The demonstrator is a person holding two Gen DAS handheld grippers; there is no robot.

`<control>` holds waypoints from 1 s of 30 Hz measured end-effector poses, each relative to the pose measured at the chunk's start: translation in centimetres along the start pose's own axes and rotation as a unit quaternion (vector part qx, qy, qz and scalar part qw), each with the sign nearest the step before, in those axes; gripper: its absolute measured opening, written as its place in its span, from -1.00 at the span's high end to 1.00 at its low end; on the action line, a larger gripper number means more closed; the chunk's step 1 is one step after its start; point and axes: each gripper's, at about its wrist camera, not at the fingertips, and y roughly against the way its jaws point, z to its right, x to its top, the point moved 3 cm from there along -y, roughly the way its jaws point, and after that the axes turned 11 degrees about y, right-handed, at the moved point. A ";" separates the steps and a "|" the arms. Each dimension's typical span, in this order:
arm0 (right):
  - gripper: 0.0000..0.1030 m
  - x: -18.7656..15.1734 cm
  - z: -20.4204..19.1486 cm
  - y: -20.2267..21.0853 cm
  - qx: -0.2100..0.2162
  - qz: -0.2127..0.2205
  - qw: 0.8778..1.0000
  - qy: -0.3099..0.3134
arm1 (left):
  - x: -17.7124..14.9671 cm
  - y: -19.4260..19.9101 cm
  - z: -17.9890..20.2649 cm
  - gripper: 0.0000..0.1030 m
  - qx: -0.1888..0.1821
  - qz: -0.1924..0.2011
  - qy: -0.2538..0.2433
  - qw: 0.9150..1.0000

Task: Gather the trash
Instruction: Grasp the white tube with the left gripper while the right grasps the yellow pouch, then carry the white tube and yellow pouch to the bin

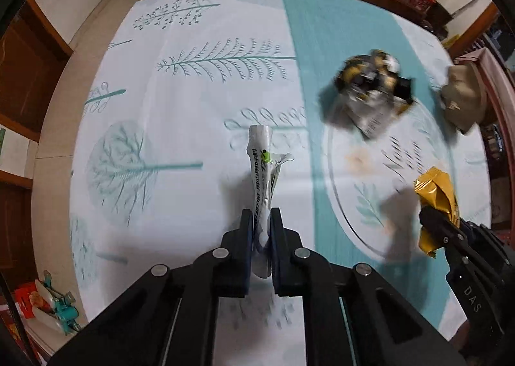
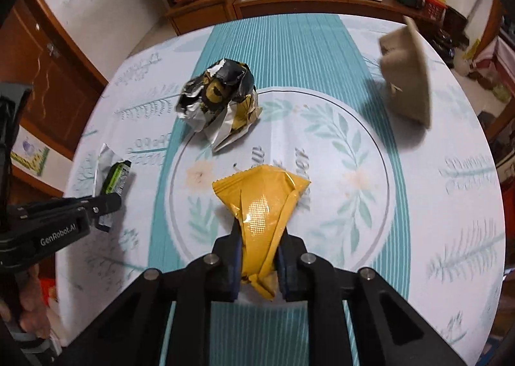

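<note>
Yellow crinkled wrapper (image 2: 260, 205) pinched in right claw (image 2: 259, 230).

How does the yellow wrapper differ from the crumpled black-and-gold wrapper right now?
The yellow wrapper is one plain colour; the black-and-gold wrapper is printed black, gold and silver. The yellow wrapper is pinched in the right gripper; the black-and-gold wrapper lies free on the tablecloth. The yellow one is flattish, the other balled up. Both are shiny foil trash.

Even, soft indoor light, glare on the yellow wrapper (image 2: 260, 211) between the tongs, soft shadows on the bench (image 1: 193, 101), motion blur on things beyond the tongs, strong fisheye bending, dark vignetted corners.
</note>
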 end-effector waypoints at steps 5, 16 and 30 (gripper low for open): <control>0.68 -3.1 -0.2 3.8 0.023 0.018 0.999 -0.019 | -4.0 4.2 0.2 0.86 -0.025 0.012 -0.007 1.000; 0.68 -12.6 -0.5 14.4 0.073 0.058 0.995 -0.020 | -15.4 14.7 2.9 0.86 -0.059 0.061 -0.021 0.996; 0.68 -26.1 -0.1 23.1 0.098 0.057 0.994 0.009 | -32.4 20.4 5.6 0.86 -0.078 0.059 -0.025 0.995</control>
